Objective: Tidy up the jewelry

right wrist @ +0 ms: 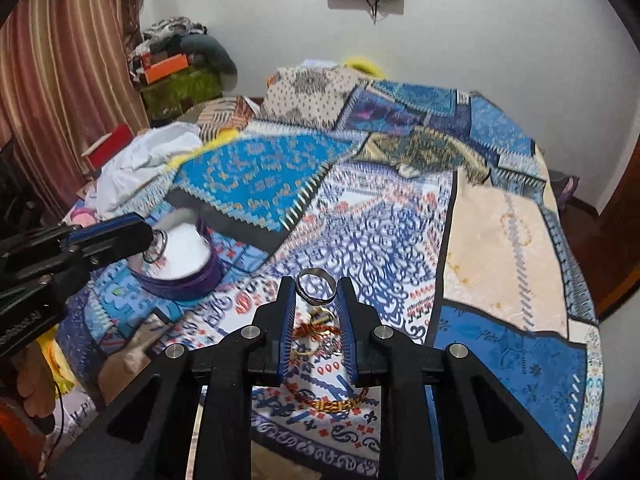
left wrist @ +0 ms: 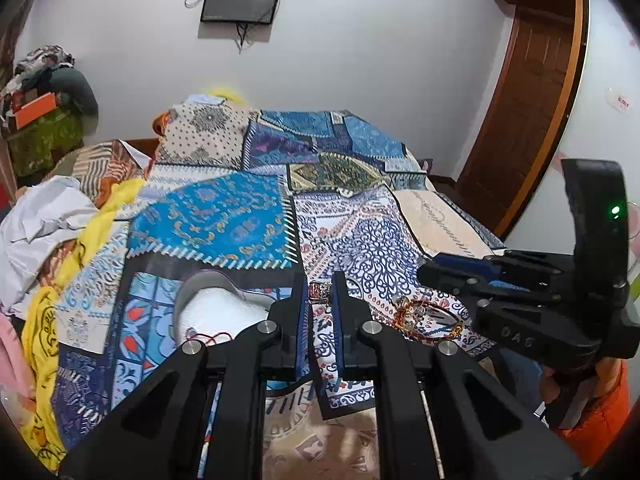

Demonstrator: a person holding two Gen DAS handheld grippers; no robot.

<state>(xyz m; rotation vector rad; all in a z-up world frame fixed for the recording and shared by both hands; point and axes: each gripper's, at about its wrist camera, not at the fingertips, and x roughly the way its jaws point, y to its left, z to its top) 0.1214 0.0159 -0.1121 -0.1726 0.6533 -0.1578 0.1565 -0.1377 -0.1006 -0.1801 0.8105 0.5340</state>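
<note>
Silver ring [right wrist: 316, 286] pinched in the right gripper [right wrist: 317, 294] above the bed [right wrist: 500, 240] — the box [right wrist: 182, 264] lies well left. Left gripper [left wrist: 320, 292] clamps another ring [left wrist: 320, 292] — nearer, just beside the box [left wrist: 216, 308].

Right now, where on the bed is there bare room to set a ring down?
Free: the cream patch right of the jewelry pile, and the blue patch beyond the box. Crowded: the pile itself, under the right gripper, and the clothes along the bed's left edge.
</note>
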